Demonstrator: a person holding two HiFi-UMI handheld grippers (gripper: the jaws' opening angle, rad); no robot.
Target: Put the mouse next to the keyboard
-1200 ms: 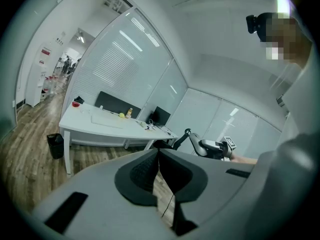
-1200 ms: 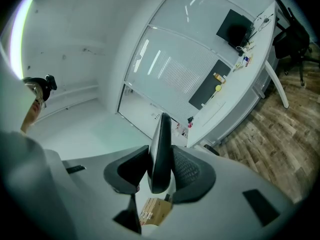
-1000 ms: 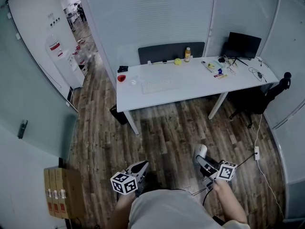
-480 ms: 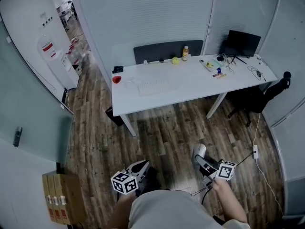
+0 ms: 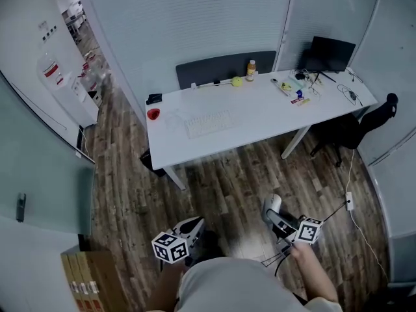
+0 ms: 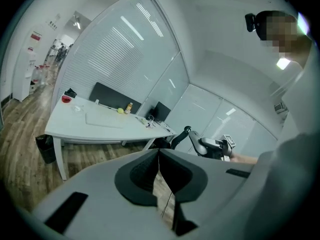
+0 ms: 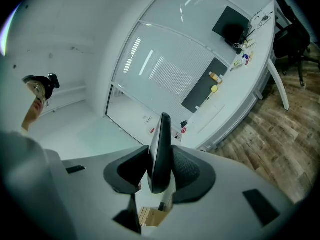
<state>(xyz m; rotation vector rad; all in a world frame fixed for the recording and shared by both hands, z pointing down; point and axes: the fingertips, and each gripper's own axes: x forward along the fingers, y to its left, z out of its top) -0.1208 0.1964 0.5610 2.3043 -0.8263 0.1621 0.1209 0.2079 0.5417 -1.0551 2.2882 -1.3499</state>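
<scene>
One part of the job looks done and the larger part is left: the mouse is off any surface and clamped edge-on between the pads of the right gripper, but it is well apart from the keyboard, which lies on the white desk across a stretch of wooden floor from the person. By my reckoning, what is left is the carry to the desk and setting the mouse down just beside the keyboard. The left gripper has its jaws drawn together with nothing between them. Only the head view gives the layout: both grippers held low near the person's body, the keyboard toward the desk's left half, bare desktop on either side of it, and a bottle and a monitor farther along. The right gripper view alone shows the grip itself, with the mouse pinched by its sides. The left gripper view alone shows that tool empty and closed.
</scene>
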